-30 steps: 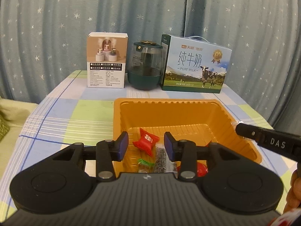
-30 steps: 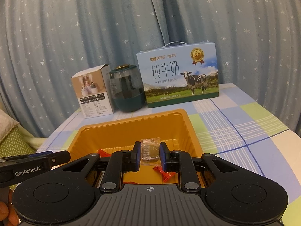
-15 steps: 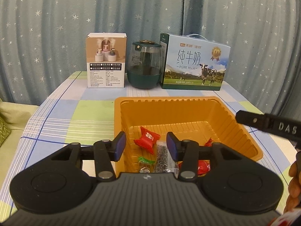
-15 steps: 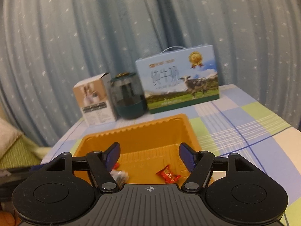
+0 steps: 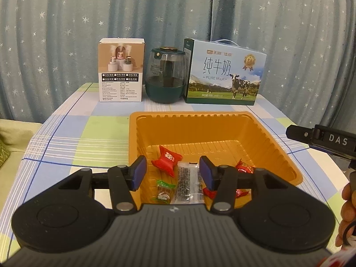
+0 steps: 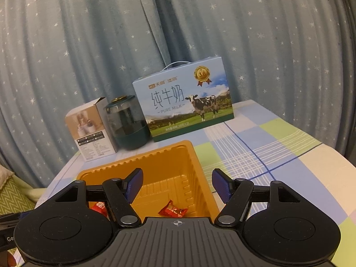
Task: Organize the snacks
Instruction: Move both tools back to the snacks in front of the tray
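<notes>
The snacks lie in the orange tray (image 5: 276,133), which stands on the bench (image 5: 66,138) near its front edge, in the middle of the checked cloth. At the near end of the tray, the left wrist view shows a red candy (image 5: 167,160), a clear packet with dark print (image 5: 188,183), a small green-ended candy (image 5: 164,189), and more red wrappers (image 5: 244,168) toward the tray's right wall. The right wrist view shows one red twisted candy (image 6: 173,211) on the tray floor and a second red piece (image 6: 99,207) partly hidden behind the tool's finger.

The left tool (image 5: 173,172) hangs over the near end of the tray. Its jaws are opening, and nothing is pressed between them; the candies seen in the gap lie below on the tray floor. The right tool (image 6: 176,185) stands wide open over the tray's right part and holds nothing.

Several snacks are therefore already collected, and no loose snack shows on the cloth in either view. The bench's front edge is hidden by the tools, so more could be left there. The task seems well advanced, perhaps close to its end.

Along the far edge of the bench stand a white product box (image 5: 121,70), a dark green jar (image 5: 165,75) and a milk carton (image 5: 224,73), well apart from the tray and seemingly not part of the work.
</notes>
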Motion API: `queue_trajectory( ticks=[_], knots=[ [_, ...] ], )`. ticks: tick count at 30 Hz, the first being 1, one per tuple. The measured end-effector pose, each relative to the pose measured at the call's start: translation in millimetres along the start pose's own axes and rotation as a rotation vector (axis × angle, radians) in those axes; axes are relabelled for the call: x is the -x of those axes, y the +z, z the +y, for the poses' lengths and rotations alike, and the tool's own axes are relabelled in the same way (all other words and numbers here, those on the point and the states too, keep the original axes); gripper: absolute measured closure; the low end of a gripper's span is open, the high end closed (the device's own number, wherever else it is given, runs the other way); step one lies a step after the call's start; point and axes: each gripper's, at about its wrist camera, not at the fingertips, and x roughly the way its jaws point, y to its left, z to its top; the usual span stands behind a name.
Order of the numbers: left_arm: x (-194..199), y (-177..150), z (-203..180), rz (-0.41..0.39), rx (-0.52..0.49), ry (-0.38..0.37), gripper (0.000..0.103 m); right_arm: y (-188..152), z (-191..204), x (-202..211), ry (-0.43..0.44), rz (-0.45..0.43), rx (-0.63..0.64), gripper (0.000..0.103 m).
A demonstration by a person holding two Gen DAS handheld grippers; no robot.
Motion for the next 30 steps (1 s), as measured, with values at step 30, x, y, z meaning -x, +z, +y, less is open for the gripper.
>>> queue_trajectory(
  ticks=[30],
  knots=[
    [95.0,-100.2,-24.8,0.075,0.022,-0.019,0.051,-81.5,-19.8,132.3,-0.026,0.092,0.101,0.035]
  ],
)
